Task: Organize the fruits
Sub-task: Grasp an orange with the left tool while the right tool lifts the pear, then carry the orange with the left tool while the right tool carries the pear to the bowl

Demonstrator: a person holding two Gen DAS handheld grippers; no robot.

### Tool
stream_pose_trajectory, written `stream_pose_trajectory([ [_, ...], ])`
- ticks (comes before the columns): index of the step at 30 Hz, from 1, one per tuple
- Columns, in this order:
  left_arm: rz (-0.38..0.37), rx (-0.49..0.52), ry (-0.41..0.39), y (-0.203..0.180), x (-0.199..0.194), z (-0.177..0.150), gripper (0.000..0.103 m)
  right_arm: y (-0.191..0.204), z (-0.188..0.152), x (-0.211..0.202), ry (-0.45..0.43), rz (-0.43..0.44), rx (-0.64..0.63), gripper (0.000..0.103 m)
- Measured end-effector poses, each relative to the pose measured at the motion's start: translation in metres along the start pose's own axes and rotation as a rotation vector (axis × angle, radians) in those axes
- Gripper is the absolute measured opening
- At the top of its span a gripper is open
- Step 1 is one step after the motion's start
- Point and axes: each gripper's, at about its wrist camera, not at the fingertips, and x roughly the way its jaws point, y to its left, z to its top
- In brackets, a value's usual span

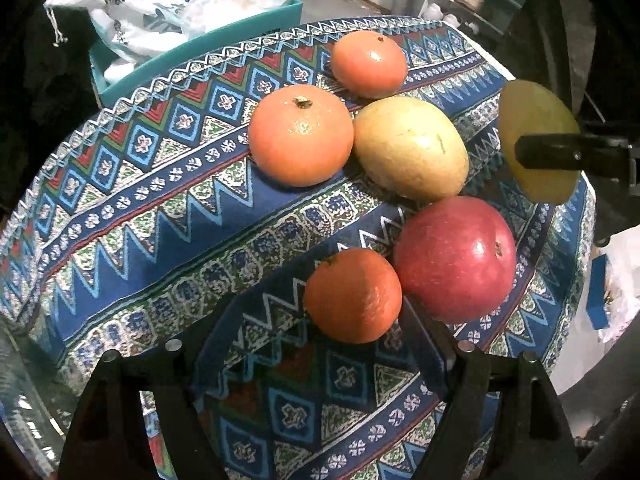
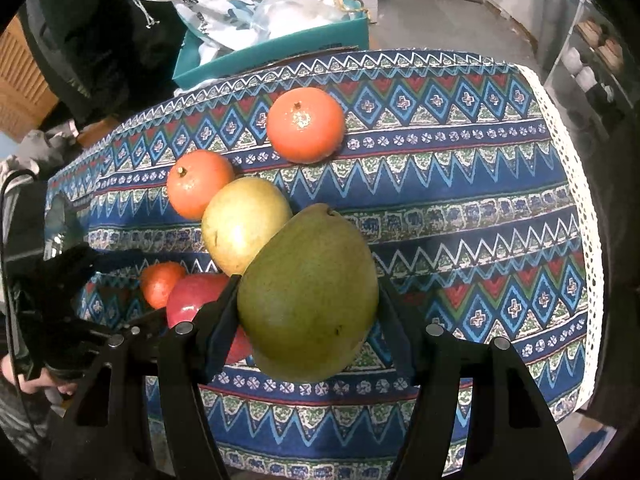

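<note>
While the left gripper [image 1: 320, 360] hangs released with nothing between its fingers, a small orange [image 1: 353, 295] sits just ahead of it, touching a red apple [image 1: 455, 258]. Beyond lie two more oranges [image 1: 301, 134] and a yellow pear [image 1: 410, 147], bunched loosely. To the right, the right gripper [image 2: 308, 316] is clenched on a green pear [image 2: 308, 292], raised over the patterned tablecloth [image 2: 460, 200]. Sorting looks barely begun: no tidy grouping shows. Past the table stand a teal box [image 2: 276, 56] of bags and shelving.

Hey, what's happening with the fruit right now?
Right gripper clamps green pear. Left gripper open, above small orange. Red apple touching it.
</note>
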Motion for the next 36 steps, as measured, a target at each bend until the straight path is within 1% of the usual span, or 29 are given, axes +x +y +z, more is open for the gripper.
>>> stream_pose_trajectory([
  [2, -0.023, -0.010, -0.002, 0.002, 0.002, 0.000, 0.079, 0.000, 0.000, 0.000, -0.001, 0.003, 0.003, 0.065],
  [3, -0.038, -0.013, -0.003, 0.003, 0.002, 0.000, 0.075, 0.000, 0.000, 0.000, 0.000, 0.004, 0.002, 0.065],
  [4, -0.051, -0.017, -0.004, 0.002, 0.003, 0.001, 0.070, 0.000, 0.000, 0.000, -0.001, 0.005, 0.002, 0.065],
  [5, -0.067, -0.020, -0.004, 0.001, 0.003, 0.001, 0.067, 0.000, 0.000, 0.000, -0.002, 0.007, 0.002, 0.065],
  [7, -0.096, -0.017, -0.006, -0.002, 0.003, 0.002, 0.053, 0.001, 0.000, -0.001, -0.003, 0.009, 0.002, 0.065],
  [9, -0.103, -0.006, -0.008, -0.007, 0.003, 0.004, 0.047, 0.002, 0.000, -0.001, -0.004, 0.011, 0.000, 0.065],
  [12, -0.093, 0.005, -0.016, -0.011, 0.003, 0.004, 0.047, 0.004, -0.001, -0.002, -0.007, 0.014, -0.004, 0.065],
  [15, -0.099, -0.010, -0.019, -0.010, 0.004, 0.003, 0.046, 0.005, -0.001, -0.003, -0.011, 0.014, -0.008, 0.065],
  [22, -0.062, -0.035, -0.049, -0.005, -0.012, -0.003, 0.046, 0.016, 0.000, -0.013, -0.038, 0.004, -0.033, 0.065],
  [29, -0.030, -0.061, -0.107, -0.001, -0.042, -0.006, 0.046, 0.033, 0.002, -0.028, -0.090, -0.020, -0.095, 0.065],
  [36, -0.016, -0.078, -0.201, -0.002, -0.086, -0.008, 0.046, 0.053, 0.001, -0.047, -0.155, -0.032, -0.164, 0.065],
])
